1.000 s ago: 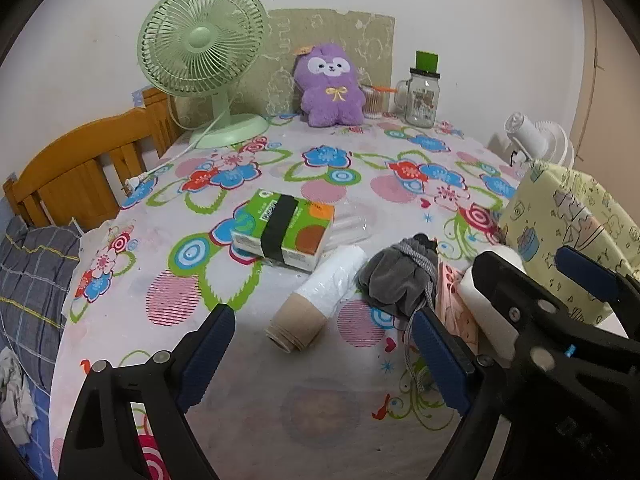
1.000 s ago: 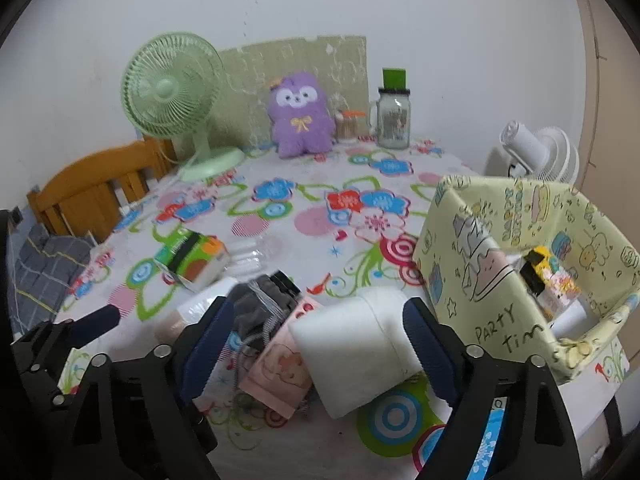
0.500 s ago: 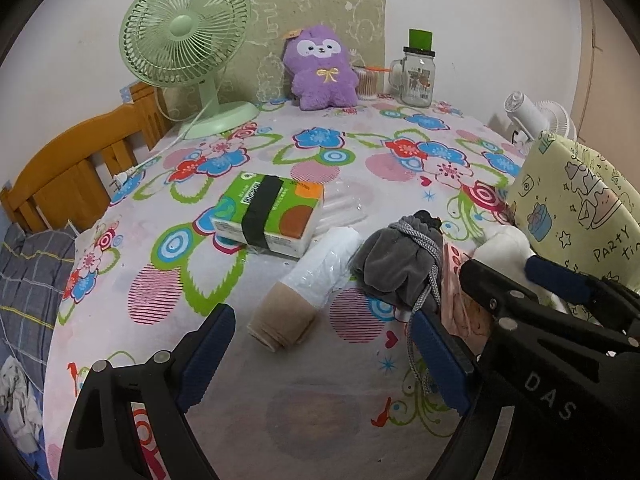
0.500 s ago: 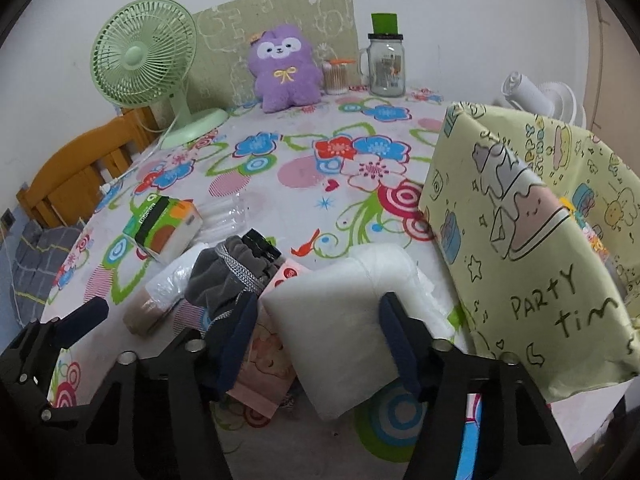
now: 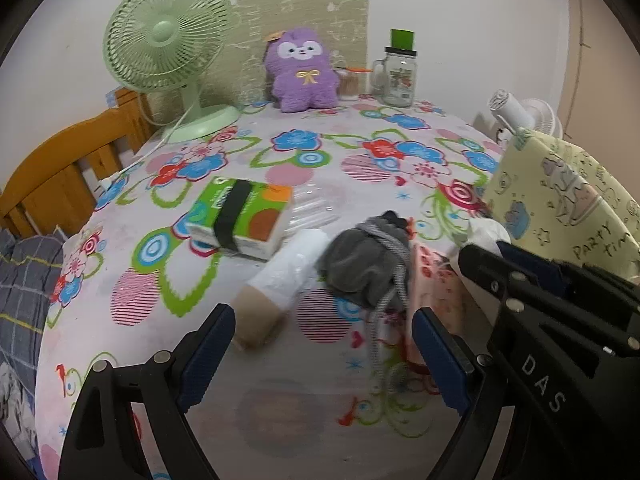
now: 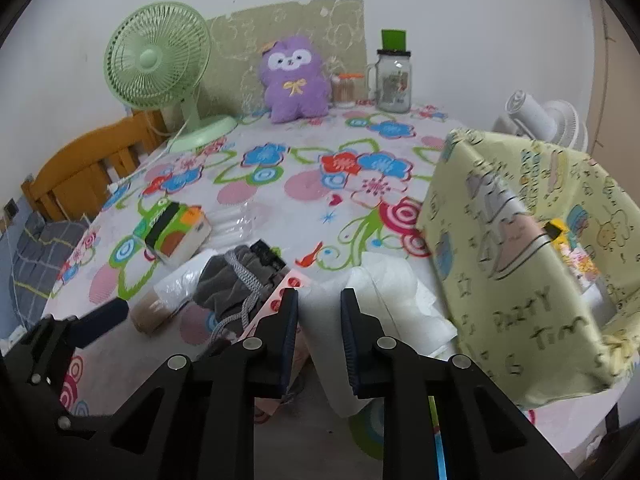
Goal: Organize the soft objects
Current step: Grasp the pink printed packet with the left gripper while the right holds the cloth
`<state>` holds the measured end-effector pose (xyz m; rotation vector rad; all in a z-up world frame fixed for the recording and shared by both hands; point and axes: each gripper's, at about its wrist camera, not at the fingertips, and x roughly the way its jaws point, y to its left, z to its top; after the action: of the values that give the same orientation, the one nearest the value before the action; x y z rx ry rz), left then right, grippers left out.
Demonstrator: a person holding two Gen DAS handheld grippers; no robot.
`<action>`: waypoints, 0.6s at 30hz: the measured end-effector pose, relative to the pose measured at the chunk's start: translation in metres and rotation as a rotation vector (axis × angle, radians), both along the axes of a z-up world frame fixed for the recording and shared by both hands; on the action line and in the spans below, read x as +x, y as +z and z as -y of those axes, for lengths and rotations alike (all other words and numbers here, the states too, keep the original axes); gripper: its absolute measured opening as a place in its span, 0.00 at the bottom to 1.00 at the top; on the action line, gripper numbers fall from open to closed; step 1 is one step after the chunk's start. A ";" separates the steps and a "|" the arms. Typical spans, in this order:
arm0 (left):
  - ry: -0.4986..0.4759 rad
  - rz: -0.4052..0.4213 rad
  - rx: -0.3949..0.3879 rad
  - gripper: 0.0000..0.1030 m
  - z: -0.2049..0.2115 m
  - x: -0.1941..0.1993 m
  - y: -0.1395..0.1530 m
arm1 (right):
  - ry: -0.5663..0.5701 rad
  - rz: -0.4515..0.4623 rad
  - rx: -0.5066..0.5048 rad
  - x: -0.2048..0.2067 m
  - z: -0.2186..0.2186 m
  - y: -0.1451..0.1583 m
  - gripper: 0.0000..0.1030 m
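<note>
My right gripper (image 6: 319, 296) is closing its jaws on a white soft pack (image 6: 384, 292), which is squeezed between the pads just left of the yellow "Party Time" fabric box (image 6: 520, 240). A grey drawstring pouch (image 5: 364, 264) and a pink printed packet (image 5: 432, 280) lie beside the pack. My left gripper (image 5: 322, 320) hangs open above the table's front, with nothing between its fingers. Ahead of it lies a plastic-wrapped white roll with a tan end (image 5: 280, 276). A green and orange tissue pack (image 5: 240, 220) sits behind that. A purple plush (image 5: 304, 72) stands at the back.
A green desk fan (image 5: 168, 40), a glass jar with a green top (image 5: 398, 76) and a toothpick holder stand at the back of the flowered tablecloth (image 5: 320, 400). A wooden chair (image 5: 60, 168) is at the left, a white fan (image 5: 520, 112) behind the box.
The right gripper's jaws came together from wide apart around the white pack to pinching it. The left gripper stayed open and hardly moved.
</note>
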<state>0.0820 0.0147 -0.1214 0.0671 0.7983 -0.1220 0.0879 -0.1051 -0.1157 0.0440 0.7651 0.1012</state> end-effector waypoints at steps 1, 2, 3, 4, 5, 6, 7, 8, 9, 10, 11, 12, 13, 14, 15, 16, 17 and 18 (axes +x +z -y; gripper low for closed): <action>-0.011 -0.002 0.002 0.88 0.004 0.000 0.000 | -0.002 0.003 -0.001 -0.001 0.001 0.002 0.23; -0.017 -0.002 0.002 0.88 0.006 -0.001 0.000 | -0.008 0.008 -0.003 -0.001 0.003 0.003 0.23; -0.025 -0.004 0.002 0.88 0.009 -0.001 -0.001 | -0.013 0.015 0.000 -0.002 0.005 0.005 0.23; -0.032 -0.006 0.001 0.88 0.011 -0.001 -0.001 | -0.013 0.016 0.005 -0.002 0.007 0.006 0.22; -0.039 -0.006 -0.001 0.88 0.014 -0.001 -0.001 | -0.014 0.019 0.007 -0.003 0.008 0.007 0.22; -0.046 -0.008 -0.003 0.88 0.017 -0.002 -0.002 | -0.013 0.023 0.007 -0.004 0.009 0.009 0.22; -0.055 -0.010 -0.004 0.88 0.020 -0.002 -0.002 | -0.011 0.026 0.008 -0.005 0.009 0.009 0.22; -0.064 -0.009 -0.008 0.88 0.023 -0.002 -0.002 | -0.010 0.029 0.010 -0.006 0.010 0.010 0.22; -0.068 -0.011 -0.022 0.88 0.023 -0.001 -0.001 | -0.011 0.030 0.016 -0.006 0.011 0.011 0.22; -0.073 -0.017 -0.031 0.88 0.023 -0.001 -0.002 | -0.011 0.028 0.023 -0.005 0.012 0.011 0.22; -0.071 -0.020 -0.033 0.88 0.023 0.001 -0.003 | -0.011 0.026 0.028 -0.005 0.014 0.011 0.22; -0.068 -0.025 -0.033 0.84 0.025 0.002 -0.004 | -0.011 0.026 0.028 -0.005 0.014 0.011 0.22; -0.066 -0.040 -0.037 0.77 0.025 0.004 -0.006 | -0.010 0.025 0.029 -0.004 0.014 0.011 0.22; -0.068 -0.054 -0.044 0.74 0.026 0.006 -0.008 | -0.009 0.022 0.033 -0.004 0.015 0.010 0.22; -0.071 -0.070 -0.057 0.72 0.026 0.007 -0.010 | -0.008 0.018 0.038 -0.004 0.015 0.009 0.22; -0.077 -0.084 -0.076 0.68 0.026 0.008 -0.012 | -0.007 0.013 0.044 -0.003 0.016 0.008 0.22; -0.079 -0.092 -0.089 0.66 0.027 0.008 -0.013 | -0.005 0.009 0.053 -0.003 0.017 0.007 0.22; -0.081 -0.093 -0.098 0.59 0.028 0.008 -0.013 | -0.005 0.003 0.063 -0.002 0.019 0.006 0.22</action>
<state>0.0896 -0.0129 -0.1348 0.0011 0.8814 -0.2426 0.0855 -0.1236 -0.1101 0.1057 0.7587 0.1210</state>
